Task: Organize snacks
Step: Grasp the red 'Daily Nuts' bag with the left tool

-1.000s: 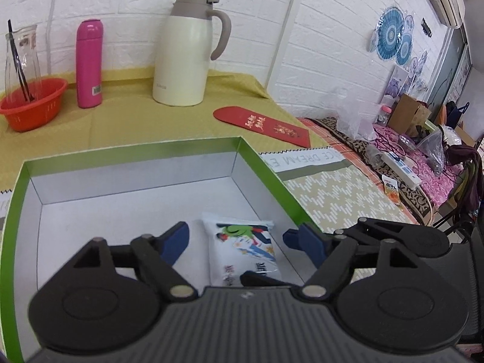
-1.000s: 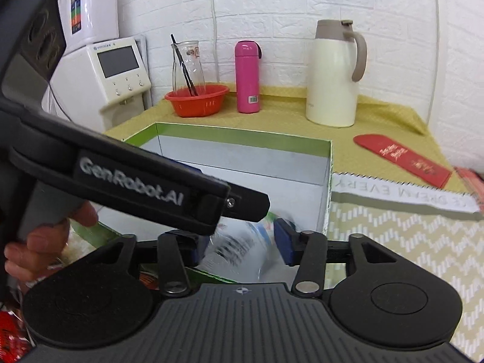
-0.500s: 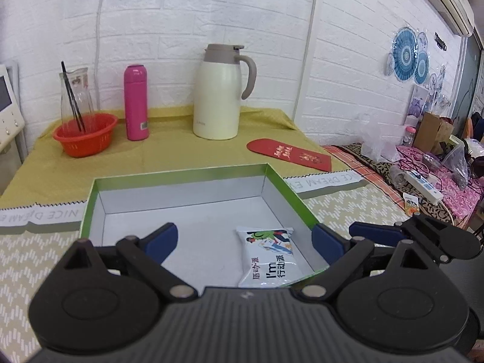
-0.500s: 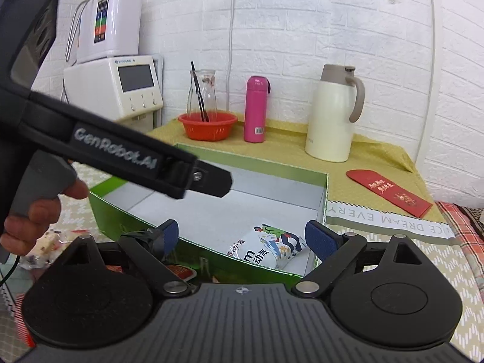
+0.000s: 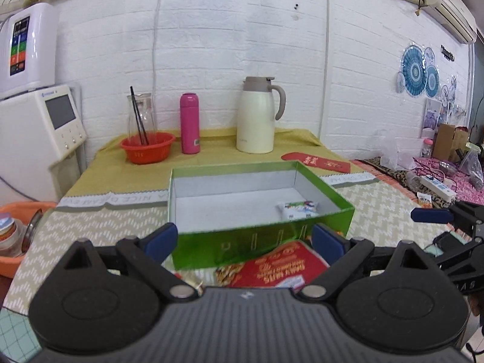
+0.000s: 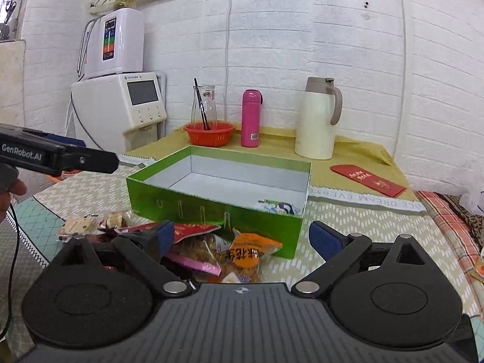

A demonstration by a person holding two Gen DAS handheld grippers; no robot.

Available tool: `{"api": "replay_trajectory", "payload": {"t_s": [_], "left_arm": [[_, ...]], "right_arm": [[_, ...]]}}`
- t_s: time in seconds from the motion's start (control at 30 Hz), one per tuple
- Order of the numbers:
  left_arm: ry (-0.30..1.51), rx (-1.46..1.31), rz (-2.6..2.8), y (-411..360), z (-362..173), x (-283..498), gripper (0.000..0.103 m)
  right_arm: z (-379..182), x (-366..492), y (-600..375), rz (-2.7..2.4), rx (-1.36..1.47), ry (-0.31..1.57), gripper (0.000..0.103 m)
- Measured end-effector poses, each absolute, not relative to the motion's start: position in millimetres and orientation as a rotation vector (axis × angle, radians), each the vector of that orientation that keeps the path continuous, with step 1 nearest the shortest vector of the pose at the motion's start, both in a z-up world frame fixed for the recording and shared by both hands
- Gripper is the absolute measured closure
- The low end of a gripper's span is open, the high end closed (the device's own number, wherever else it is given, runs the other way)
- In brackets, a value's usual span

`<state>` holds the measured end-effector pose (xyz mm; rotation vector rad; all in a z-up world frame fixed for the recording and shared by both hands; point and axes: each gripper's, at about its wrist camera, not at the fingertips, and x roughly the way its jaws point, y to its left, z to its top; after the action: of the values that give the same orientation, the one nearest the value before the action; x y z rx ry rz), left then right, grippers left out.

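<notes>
Through the left wrist camera, our left gripper (image 5: 245,237) gapes wide and empty; the green cardboard box (image 5: 260,239) at twelve o'clock holds one white snack packet (image 5: 298,208), a red snack bag (image 5: 278,269) beneath us. Through the right, our right gripper (image 6: 245,239) is equally spread and empty over the loose snack pile (image 6: 217,251); we should descend squarely on one packet. Patterned tablecloth (image 6: 378,227), white brick wall (image 6: 302,45).

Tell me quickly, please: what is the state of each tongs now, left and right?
Left tongs: open, holding nothing.
Right tongs: open, holding nothing, above the loose snacks.
</notes>
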<state>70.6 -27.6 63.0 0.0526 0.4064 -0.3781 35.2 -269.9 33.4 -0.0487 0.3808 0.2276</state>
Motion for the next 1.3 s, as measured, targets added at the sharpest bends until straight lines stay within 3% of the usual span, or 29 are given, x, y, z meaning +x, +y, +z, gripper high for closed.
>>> {"api": "replay_trajectory", "payload": {"t_s": [0.47,0.73,0.97,1.0,1.03,1.07,1.1,1.2,1.3], "left_arm": [[0.569,-0.017,-0.225,27.4,-3.4,27.9,0.009],[0.594,-0.072,-0.209,42.5,-8.3,31.9,0.009],[0.592,-0.129,-0.288,42.4,5.3,43.0,0.010],[0.583,-0.131,-0.311,40.2,9.2,45.6,0.010],[0.575,-0.131,-0.335,37.2,12.9,48.2,0.010],[0.570,-0.130,-0.358,33.8,15.7,51.2,0.010],[0.569,-0.132,-0.383,30.1,17.8,54.8,0.010],[0.591,-0.143,-0.452,18.4,18.1,70.0,0.010],[0.620,-0.129,-0.469,5.4,14.0,88.2,0.012]], "right_arm": [[-15.1,15.9,-238.1,0.307,0.039,0.542,0.000],[14.6,41.5,-222.7,0.309,0.073,0.467,0.000],[12.4,82.4,-214.3,0.303,0.176,0.523,0.000],[10.7,85.5,-214.1,0.308,0.194,0.532,0.009],[9.1,87.3,-214.8,0.313,0.207,0.540,0.024],[7.6,86.9,-215.2,0.302,0.209,0.545,0.056],[6.2,85.4,-216.3,0.296,0.203,0.547,0.079],[2.7,78.3,-228.4,0.327,0.231,0.546,0.095],[1.9,72.2,-236.7,0.309,0.209,0.549,0.096]]}}
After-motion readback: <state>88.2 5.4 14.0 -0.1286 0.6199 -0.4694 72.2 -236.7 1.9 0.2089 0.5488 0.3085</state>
